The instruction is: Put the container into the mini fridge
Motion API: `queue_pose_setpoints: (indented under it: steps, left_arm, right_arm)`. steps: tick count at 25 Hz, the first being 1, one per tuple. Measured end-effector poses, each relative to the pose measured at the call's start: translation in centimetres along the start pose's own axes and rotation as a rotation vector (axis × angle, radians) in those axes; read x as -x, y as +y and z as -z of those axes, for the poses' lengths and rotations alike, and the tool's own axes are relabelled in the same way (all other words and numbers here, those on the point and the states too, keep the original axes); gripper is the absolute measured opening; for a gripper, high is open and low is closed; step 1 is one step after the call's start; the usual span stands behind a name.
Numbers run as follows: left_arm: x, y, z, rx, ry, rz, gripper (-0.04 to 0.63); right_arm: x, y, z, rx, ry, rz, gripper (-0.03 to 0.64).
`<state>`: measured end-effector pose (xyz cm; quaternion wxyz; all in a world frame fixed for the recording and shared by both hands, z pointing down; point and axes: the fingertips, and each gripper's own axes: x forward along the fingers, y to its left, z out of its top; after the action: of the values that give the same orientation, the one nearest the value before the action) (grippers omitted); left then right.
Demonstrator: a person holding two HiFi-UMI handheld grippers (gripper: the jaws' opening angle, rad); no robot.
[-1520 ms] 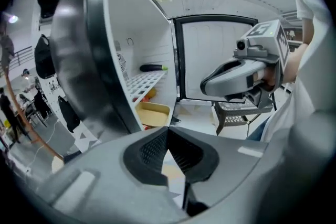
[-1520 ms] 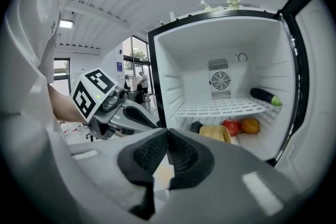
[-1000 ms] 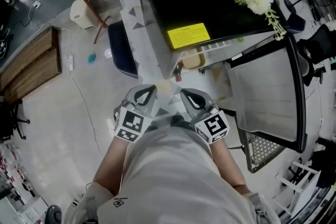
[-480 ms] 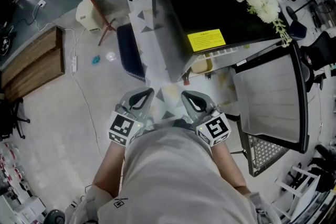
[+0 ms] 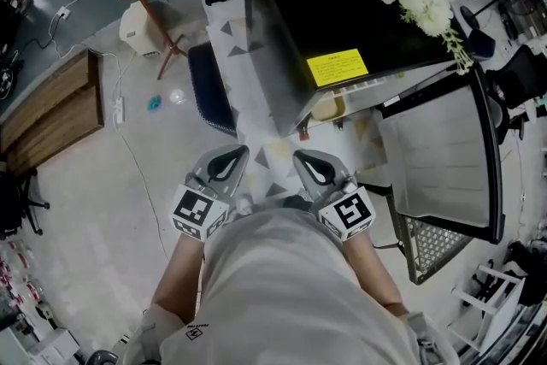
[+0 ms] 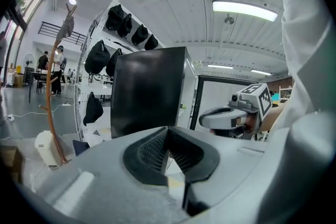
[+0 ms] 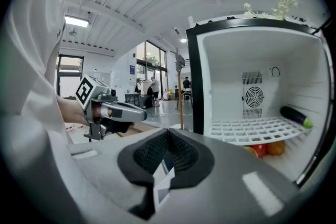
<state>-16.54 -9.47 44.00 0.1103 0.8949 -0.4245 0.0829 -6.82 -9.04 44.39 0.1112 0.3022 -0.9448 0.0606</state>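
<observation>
Black, boxy mini fridge [image 5: 342, 13] stands open. Only the right gripper view shows its white wire shelf [image 7: 257, 128] and the red and orange fruit [image 7: 265, 148] beneath. Only the head view shows a pale beige container [image 5: 323, 107] just under the fridge's top edge. The left gripper [image 5: 238, 152] and right gripper [image 5: 301, 156] have their jaws together, holding nothing.

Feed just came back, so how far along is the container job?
Done: the black mini fridge has its white-lined door open. In hand: nothing; left tongs and right tongs are both shut and empty. Left: no container shows clearly, so placing it seems pending.
</observation>
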Motion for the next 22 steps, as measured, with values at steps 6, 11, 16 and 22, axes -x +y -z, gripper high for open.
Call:
queue_pose_setpoints:
  steps: [6,11,16,22]
  left_arm:
    - [-0.5,-0.3,0.3,-0.002,0.013,0.009,0.009]
    - [-0.8,-0.7,0.3,-0.029,0.019,0.004,0.009]
    - [-1.1,-0.8,0.4,-0.014,0.016,0.002,0.009]
    - [-1.2,-1.3,0.6,-0.025,0.031,0.009,0.009]
  right_arm:
    - [0.3,-0.4,0.1,0.001,-0.005,0.02,0.004]
    - [0.6,-0.6,0.3,-0.005,-0.005,0.023,0.003]
    - [0.9,-0.8,0.5,-0.011,-0.002,0.026,0.003]
    - [1.4,-1.1,0.6,-0.011,0.003,0.036,0.004]
